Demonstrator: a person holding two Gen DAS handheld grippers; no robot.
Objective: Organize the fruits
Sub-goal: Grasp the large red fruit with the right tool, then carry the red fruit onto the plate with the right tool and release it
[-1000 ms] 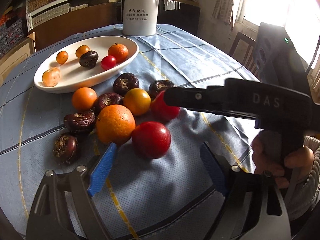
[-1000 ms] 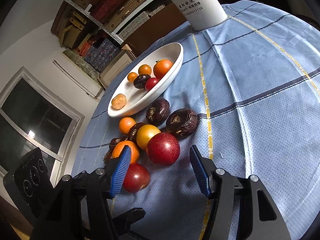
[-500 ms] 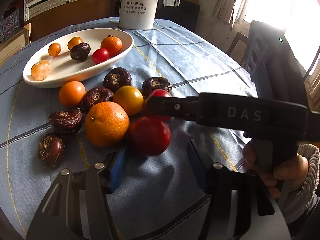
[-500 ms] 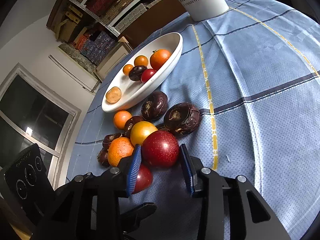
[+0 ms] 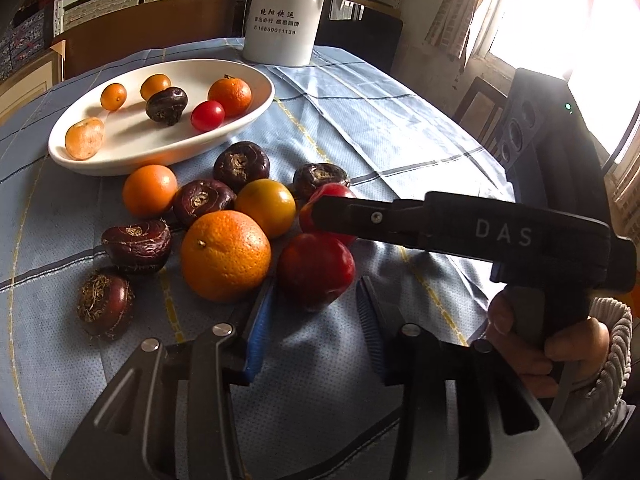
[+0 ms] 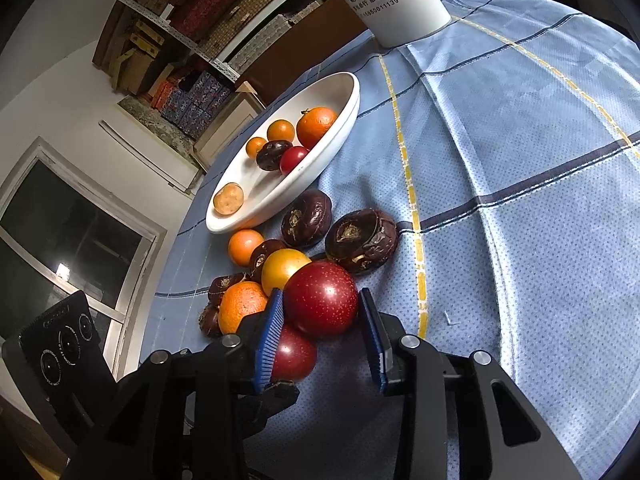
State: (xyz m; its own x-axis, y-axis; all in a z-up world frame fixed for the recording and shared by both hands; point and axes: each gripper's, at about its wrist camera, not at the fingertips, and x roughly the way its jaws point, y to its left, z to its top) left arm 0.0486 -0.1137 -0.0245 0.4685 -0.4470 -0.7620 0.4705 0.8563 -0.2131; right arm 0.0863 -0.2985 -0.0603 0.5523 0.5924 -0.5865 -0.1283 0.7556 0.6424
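Pads of the right gripper (image 6: 321,318) clamp one red apple (image 6: 321,298); the left gripper (image 5: 316,300), jaws just closing, brackets another red fruit (image 5: 316,270) (contact unclear). Only the left view shows the person's hand (image 5: 548,344).

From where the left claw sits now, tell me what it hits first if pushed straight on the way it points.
The left claw would meet the red apple first: it already lies between the blue pads, which have just been closing on it. Beyond lies the second red apple in the right claw.
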